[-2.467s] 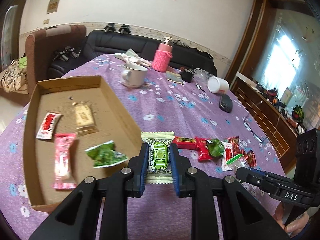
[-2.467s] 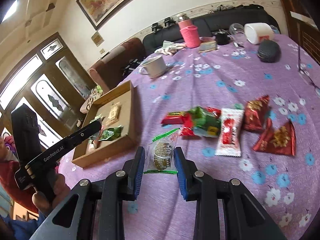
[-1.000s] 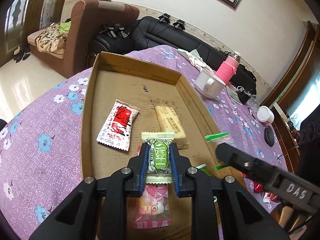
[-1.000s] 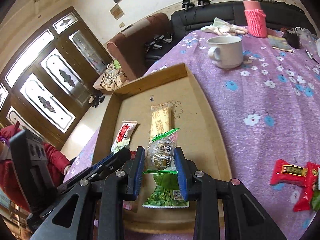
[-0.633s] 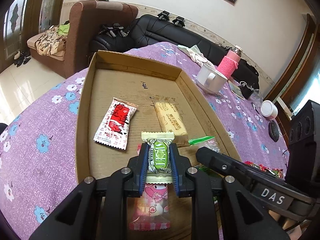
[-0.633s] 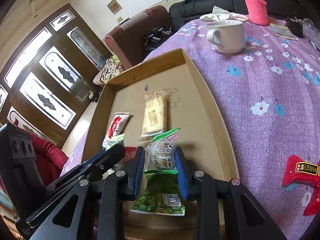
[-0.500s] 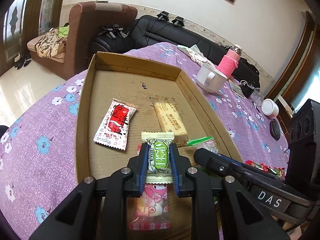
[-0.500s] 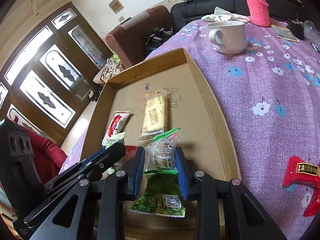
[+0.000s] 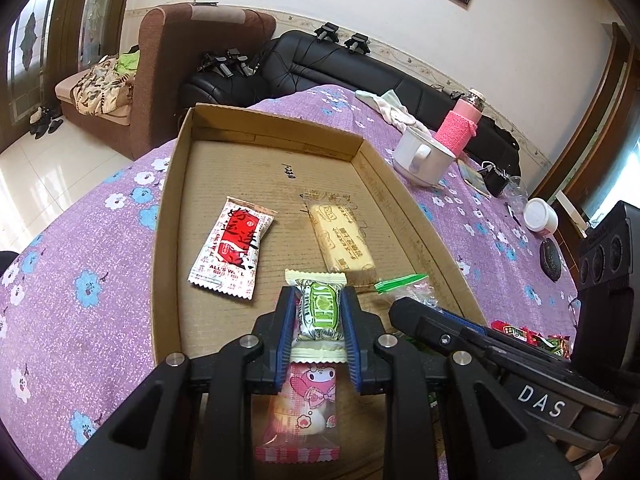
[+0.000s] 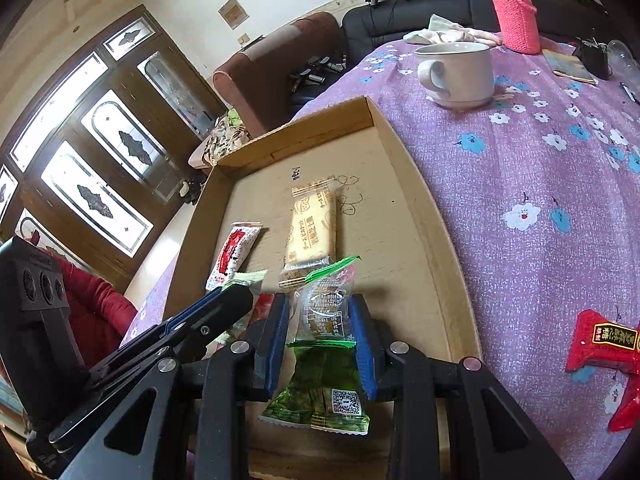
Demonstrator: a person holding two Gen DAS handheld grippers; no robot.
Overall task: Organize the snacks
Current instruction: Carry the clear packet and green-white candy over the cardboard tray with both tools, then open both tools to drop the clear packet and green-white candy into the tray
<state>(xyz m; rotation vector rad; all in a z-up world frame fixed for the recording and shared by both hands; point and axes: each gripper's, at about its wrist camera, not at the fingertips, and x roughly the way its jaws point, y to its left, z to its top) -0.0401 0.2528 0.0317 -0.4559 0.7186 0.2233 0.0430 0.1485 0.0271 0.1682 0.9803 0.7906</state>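
Left wrist view shows the left tongs [image 9: 319, 314] closed on a green-and-cream candy [image 9: 320, 309], held above the near part of the cardboard tray [image 9: 168, 216]. On the tray floor lie a red-and-white packet [image 9: 232, 248] at 11 o'clock, a beige biscuit bar [image 9: 340, 238] at 1 o'clock and a pink cartoon packet [image 9: 306, 404] at 6 o'clock. The right tongs [image 10: 322, 322] grip a clear wrapped cookie [image 10: 325, 304] over a green packet [image 10: 322, 388]. I judge the task about half done: four snacks are inside, two are ready to drop, and red snacks [image 10: 604, 344] wait on the purple surface [image 10: 540, 184]. Compared with 2.5 seconds ago, both tongs have moved from the loose pile to above the tray.
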